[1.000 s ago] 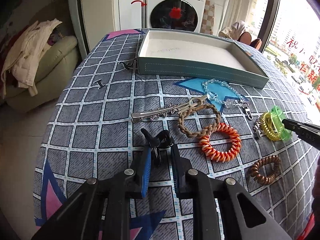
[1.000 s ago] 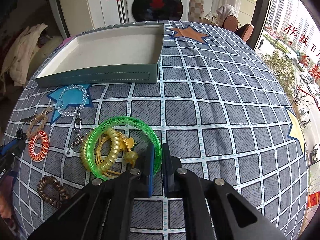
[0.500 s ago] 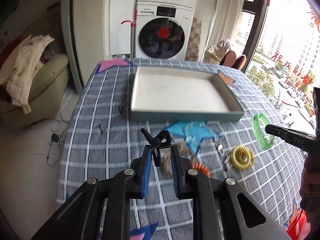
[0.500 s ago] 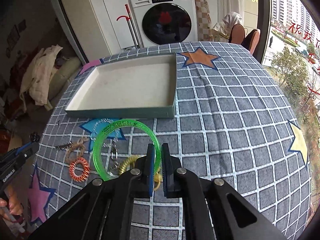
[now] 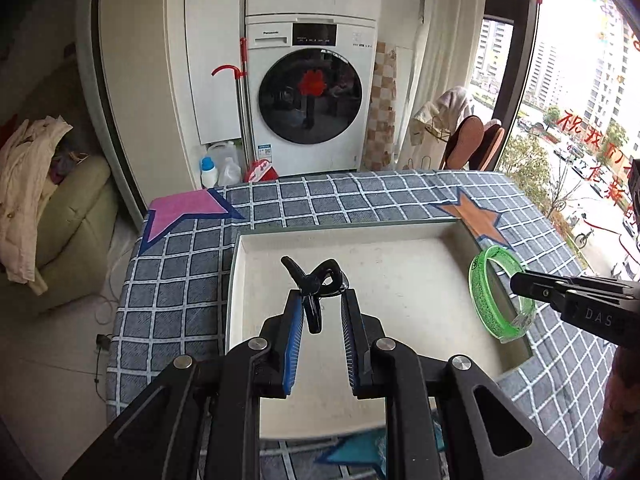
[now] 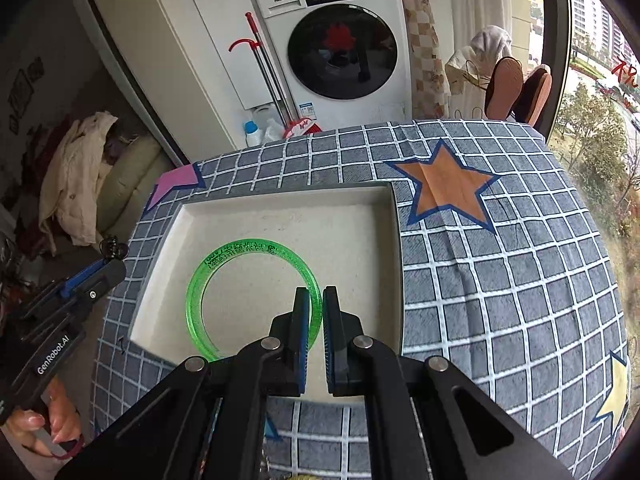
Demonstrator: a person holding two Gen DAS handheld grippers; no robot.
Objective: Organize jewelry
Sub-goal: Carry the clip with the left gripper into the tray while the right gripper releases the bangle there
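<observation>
- The left tool is clenched on a small black hair clip, which sits at the fingertips in the middle of the left wrist view, hanging over the open tray.
- The right tool is clenched on the rim of a green bangle, held above the tray floor in the centre of the right wrist view; in the left view the same bangle stands on edge near the tray's right wall.
- The bangle looks like rigid, smooth plastic: light and stiff, probably slippery, so a pinch across the band as now seems right, and it may roll or bounce if let go from a height.
- The clip looks light and hard, with a sprung hinge; held by one arm it could swivel, so I would lower it before letting go.
- The tray is shallow with low upright walls and a bare pale floor, leaving wide room to set both pieces down well apart.
- The two tools approach from opposite sides, with open space between them over the tray; the walls are the only edges to clear.
- The checked cloth on the tabletop drops off beyond the tray at the upper frame.
</observation>
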